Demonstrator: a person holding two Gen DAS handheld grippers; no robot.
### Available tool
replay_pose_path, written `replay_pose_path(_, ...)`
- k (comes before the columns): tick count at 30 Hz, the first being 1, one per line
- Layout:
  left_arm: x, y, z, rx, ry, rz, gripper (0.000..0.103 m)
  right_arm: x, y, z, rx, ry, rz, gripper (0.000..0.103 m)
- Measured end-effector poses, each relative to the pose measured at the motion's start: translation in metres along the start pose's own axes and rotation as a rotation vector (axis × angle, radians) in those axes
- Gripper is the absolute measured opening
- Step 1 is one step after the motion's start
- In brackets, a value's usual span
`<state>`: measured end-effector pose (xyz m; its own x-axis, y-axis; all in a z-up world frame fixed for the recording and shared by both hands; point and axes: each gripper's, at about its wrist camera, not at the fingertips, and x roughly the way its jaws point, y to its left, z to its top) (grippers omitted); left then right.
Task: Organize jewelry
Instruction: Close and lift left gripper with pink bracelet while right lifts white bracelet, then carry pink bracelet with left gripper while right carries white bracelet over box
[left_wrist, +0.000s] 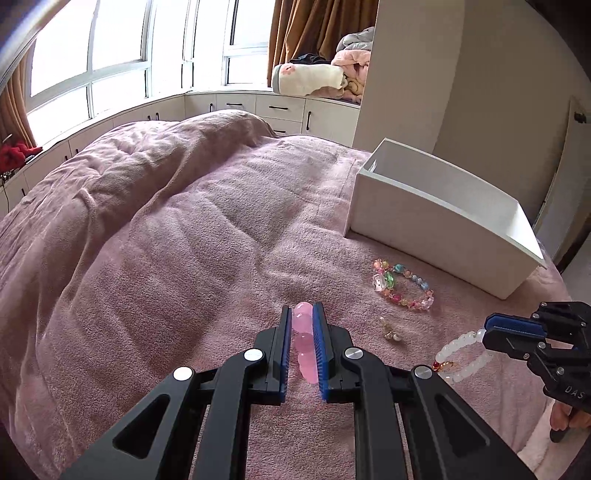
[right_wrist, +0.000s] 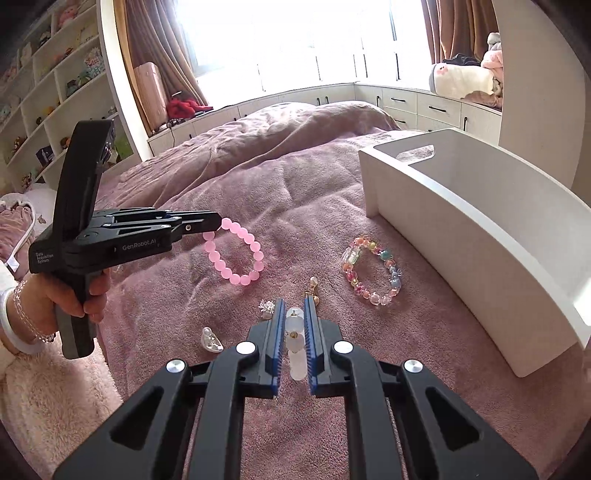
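Evidently both tools are loaded: the left gripper (left_wrist: 303, 332) is clenched on the pink bead bracelet (right_wrist: 236, 251), whose loop hangs just over the pink bedspread (left_wrist: 166, 240), while the right gripper (right_wrist: 294, 328) is clamped on the white bead bracelet (left_wrist: 461, 356), the frosted beads stacked between its blue pads (right_wrist: 314, 332). In the right wrist view the white storage box (right_wrist: 480, 236) stands at about two o'clock, open on top, and the multicoloured bracelet (right_wrist: 371, 271) lies flat just beside its near wall at one o'clock. Small pieces sit loose on the cover: a gold-clipped earring (right_wrist: 313, 290) at twelve, a little silver flower charm (right_wrist: 266, 308) at eleven and a shiny silver piece (right_wrist: 211, 339) at ten. By my judgement these bracelets are light, strung on elastic, so they flop and swing rather than hold shape; the round glossy beads look slippery, and pinching across two or three beads together, as both tools do, seems safer than catching one. Hard squeezing could crack glassy beads or snap the cord. The tiny earrings would sink into the plush pile, so they would need a low, careful nip at the clasp.
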<state>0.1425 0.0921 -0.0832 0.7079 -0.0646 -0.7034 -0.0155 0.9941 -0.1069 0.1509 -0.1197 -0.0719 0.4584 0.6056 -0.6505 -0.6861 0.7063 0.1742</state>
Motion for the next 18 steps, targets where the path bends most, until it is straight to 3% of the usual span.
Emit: replay_pose_path(18,-0.06,-0.054,0.074,0.166,-0.102,-0.096,0.016,-0.09,-0.044,0.052,-0.01,-0.145,-0.053,0.011)
